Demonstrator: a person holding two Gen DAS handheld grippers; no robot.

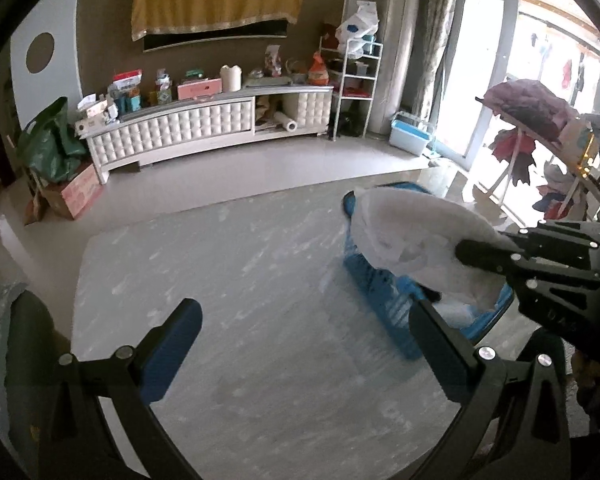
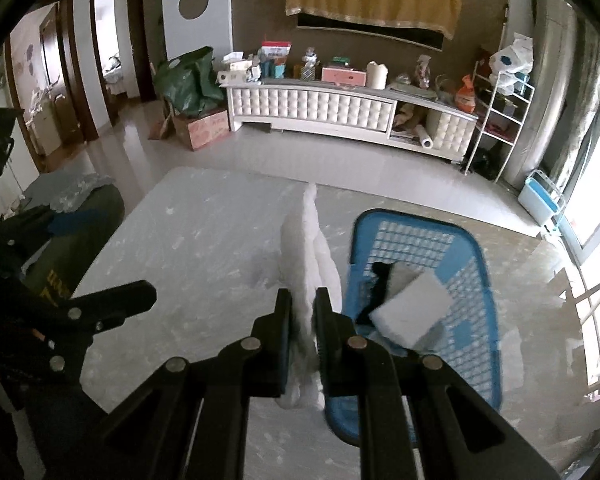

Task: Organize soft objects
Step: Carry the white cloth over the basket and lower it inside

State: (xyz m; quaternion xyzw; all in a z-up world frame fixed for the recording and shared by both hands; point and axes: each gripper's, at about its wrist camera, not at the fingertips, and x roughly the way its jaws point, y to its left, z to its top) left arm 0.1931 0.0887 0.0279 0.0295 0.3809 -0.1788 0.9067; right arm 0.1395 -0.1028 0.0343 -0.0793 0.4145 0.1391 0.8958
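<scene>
Right gripper: one, fingers clamped on one white soft cloth, crumpled, seen edge-on, long axis running away from the camera, held over the tabletop just beside one blue basket containing folded white and black pieces. Left gripper: one, fingers spread, holding nothing.

Ahead of my left claw the table lies bare, open for passing. To its right, the basket blocks the way, with my right claw and its cloth hanging over the rim. Folded pieces take up the basket floor.
</scene>
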